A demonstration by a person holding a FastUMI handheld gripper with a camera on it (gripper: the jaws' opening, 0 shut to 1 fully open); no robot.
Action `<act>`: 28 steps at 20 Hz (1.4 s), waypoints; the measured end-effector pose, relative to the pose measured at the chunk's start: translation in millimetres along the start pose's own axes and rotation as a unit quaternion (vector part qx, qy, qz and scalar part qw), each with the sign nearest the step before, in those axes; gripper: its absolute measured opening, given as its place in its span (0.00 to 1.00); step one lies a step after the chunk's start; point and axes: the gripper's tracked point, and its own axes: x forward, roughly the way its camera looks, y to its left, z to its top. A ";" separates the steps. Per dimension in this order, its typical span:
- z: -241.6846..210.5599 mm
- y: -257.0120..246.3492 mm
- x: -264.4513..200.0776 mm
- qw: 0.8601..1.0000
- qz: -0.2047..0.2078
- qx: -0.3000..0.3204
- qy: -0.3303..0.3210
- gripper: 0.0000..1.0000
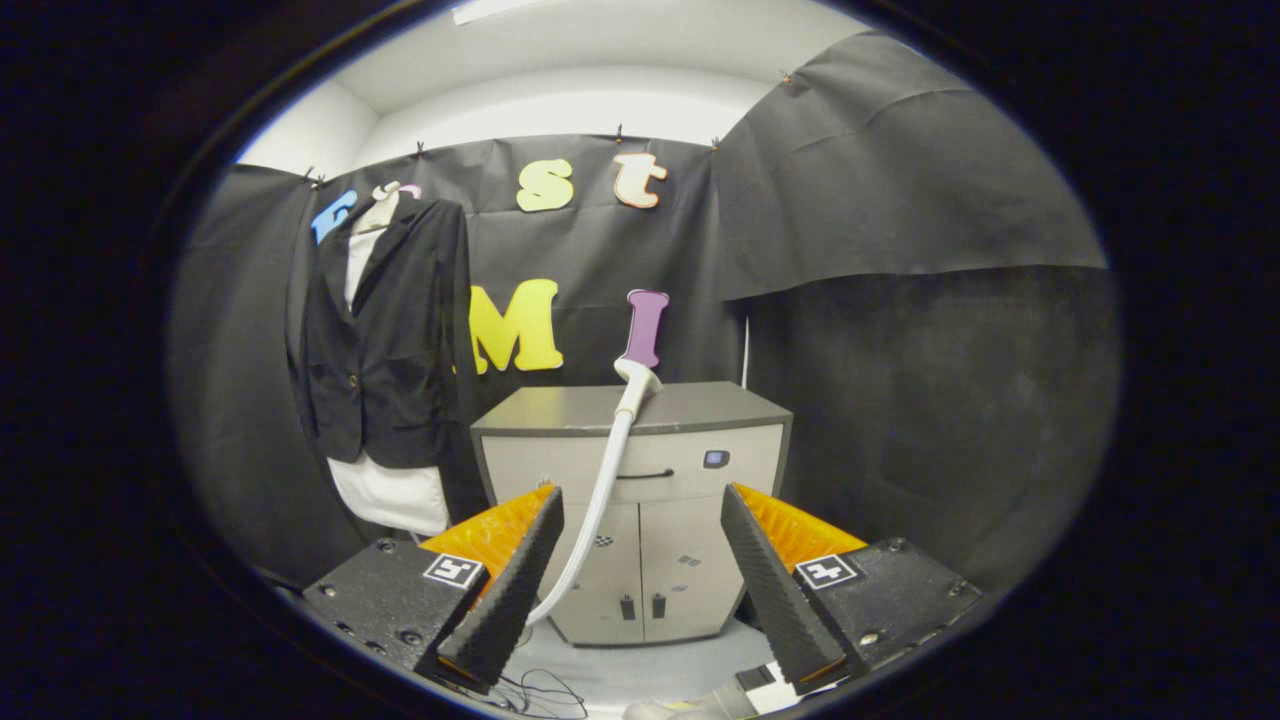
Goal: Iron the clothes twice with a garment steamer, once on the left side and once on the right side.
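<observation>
Between my wide-open, empty fingers [640, 575] stands one cabinet [630, 500], one steamer [610, 470] leaning on it; one jacket [385, 340] hangs upper left, well apart.

The jacket [385, 335] was black, worn over a white garment [392, 495] that showed at the collar and below the hem. The steamer hose [598, 500] was white, as was its head [637, 378] at the front edge of the cabinet top. The cabinet [630, 520] had a dark grey top and pale grey doors with a dark handle. The gripper [640, 570] had fingers [505, 585] with black ribbed pads, orange backs and black-and-white square markers on black bodies.
</observation>
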 end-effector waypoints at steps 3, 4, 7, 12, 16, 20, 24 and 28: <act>19.7 -9.2 43.1 1.000 0.004 0.001 0.006 0.99; 28.0 -12.2 58.9 1.000 0.004 0.001 0.004 0.99; 43.2 -15.4 108.4 1.000 0.010 -0.002 0.016 0.99; 54.4 -11.6 184.3 0.998 0.034 0.000 0.048 0.99; 51.1 -0.1 241.5 0.995 0.064 -0.003 0.080 0.99; 40.7 10.4 292.3 0.990 0.092 -0.007 0.109 0.98; 23.9 18.3 333.4 0.984 0.107 0.003 0.145 0.97; 8.3 27.2 365.5 0.977 0.119 0.012 0.177 0.93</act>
